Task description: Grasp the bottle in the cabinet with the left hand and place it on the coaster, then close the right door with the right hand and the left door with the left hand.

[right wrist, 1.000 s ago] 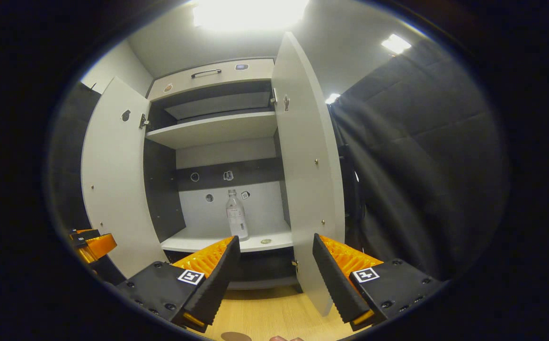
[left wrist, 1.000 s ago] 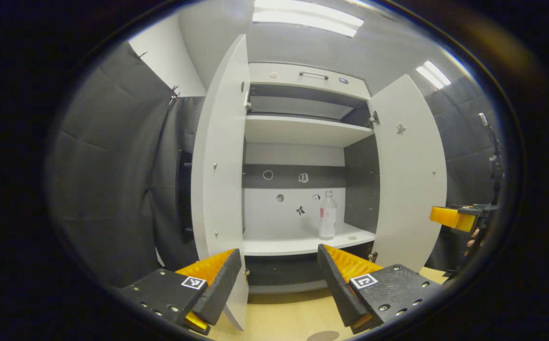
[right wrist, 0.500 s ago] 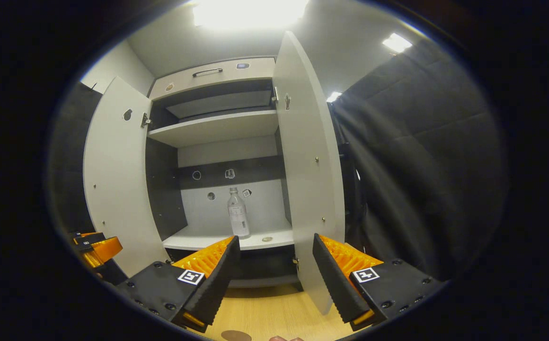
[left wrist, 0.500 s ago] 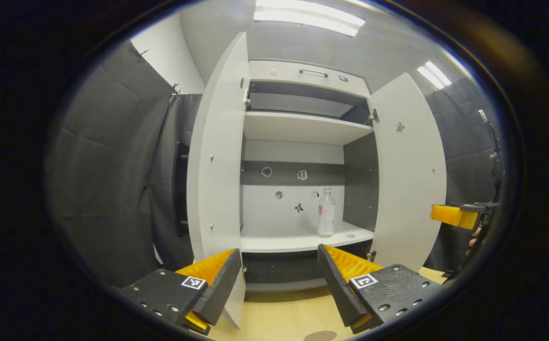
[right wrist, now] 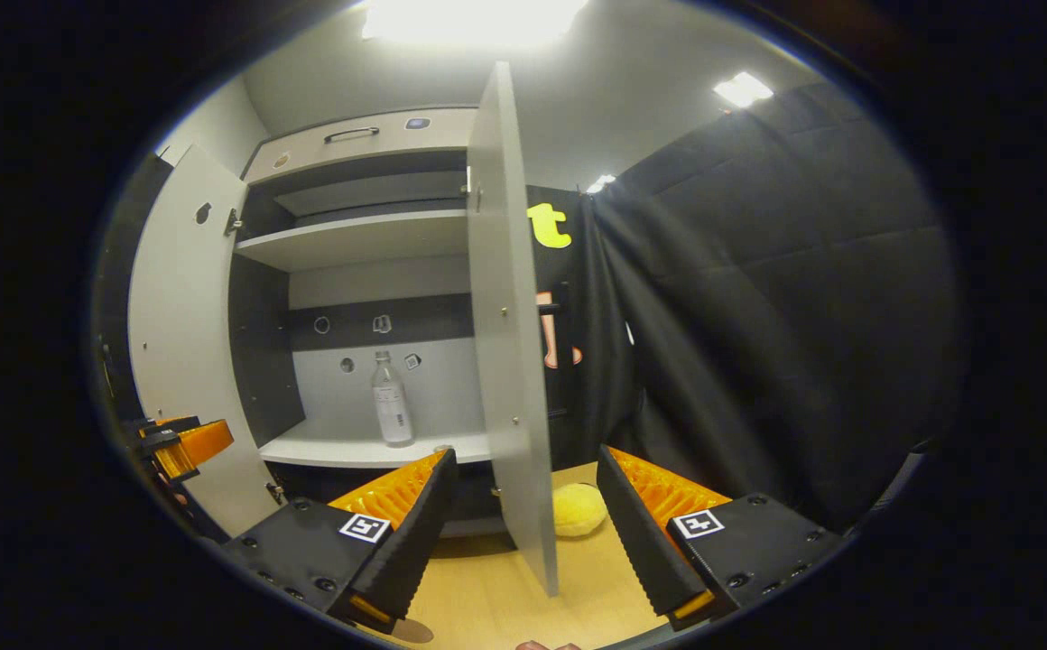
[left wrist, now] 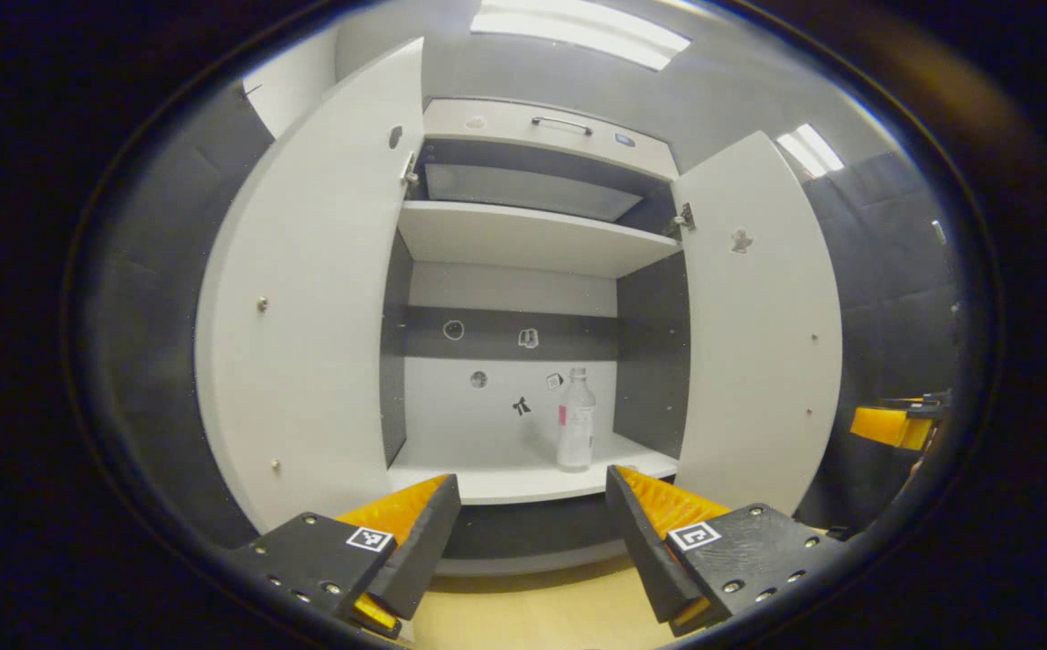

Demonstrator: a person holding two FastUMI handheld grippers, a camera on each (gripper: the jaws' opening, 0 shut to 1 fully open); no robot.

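Observation:
A clear plastic bottle [left wrist: 575, 420] with a white label stands upright on the lower shelf [left wrist: 505, 478] of the white cabinet, toward its right side; it also shows as the bottle [right wrist: 391, 400] in the right gripper view. Both doors stand open: the left door [left wrist: 307, 316] and the right door [left wrist: 758, 334], the latter seen edge-on as the right door [right wrist: 510, 343]. My left gripper [left wrist: 532, 533] is open and empty, well in front of the shelf. My right gripper [right wrist: 523, 533] is open and empty, straddling the right door's edge from a distance. A brown coaster [right wrist: 411, 630] peeks in on the wooden table.
A yellow plush ball [right wrist: 578, 510] lies on the wooden table [right wrist: 505, 596] just right of the right door. An upper shelf [left wrist: 532, 239] and a top drawer with a handle [left wrist: 561, 122] sit above. Black cloth walls flank the cabinet on both sides.
The left gripper's view has shifted so the left door now shows its broad face. The right gripper has moved right: the right door turned edge-on and the yellow ball came into view.

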